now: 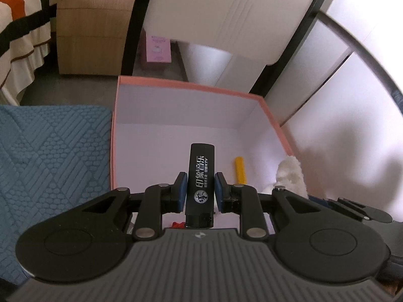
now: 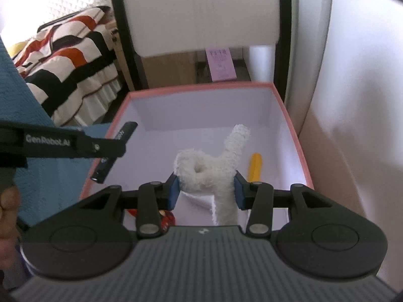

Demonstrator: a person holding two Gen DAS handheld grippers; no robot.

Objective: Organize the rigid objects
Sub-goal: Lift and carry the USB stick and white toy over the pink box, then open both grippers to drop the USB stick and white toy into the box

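Observation:
My left gripper [image 1: 200, 187] is shut on a black lighter [image 1: 200, 183] with white print, held above the open pink box [image 1: 191, 85]. The lighter [image 2: 114, 152] and left gripper also show in the right wrist view, over the box's left rim. My right gripper [image 2: 206, 188] is shut on a white fuzzy toy [image 2: 214, 166], held over the box [image 2: 201, 88]. The toy [image 1: 289, 176] shows at the right in the left wrist view. A yellow cylinder [image 1: 240, 169] lies on the box floor, also in the right wrist view [image 2: 255, 166].
A blue textured cloth [image 1: 50, 156] lies left of the box. A red object [image 2: 167, 220] sits at the box's near side. A chair with black frame [image 1: 131, 30], a wooden cabinet [image 1: 93, 25], a pink carton [image 1: 157, 50] and a striped bedspread [image 2: 68, 58] stand behind.

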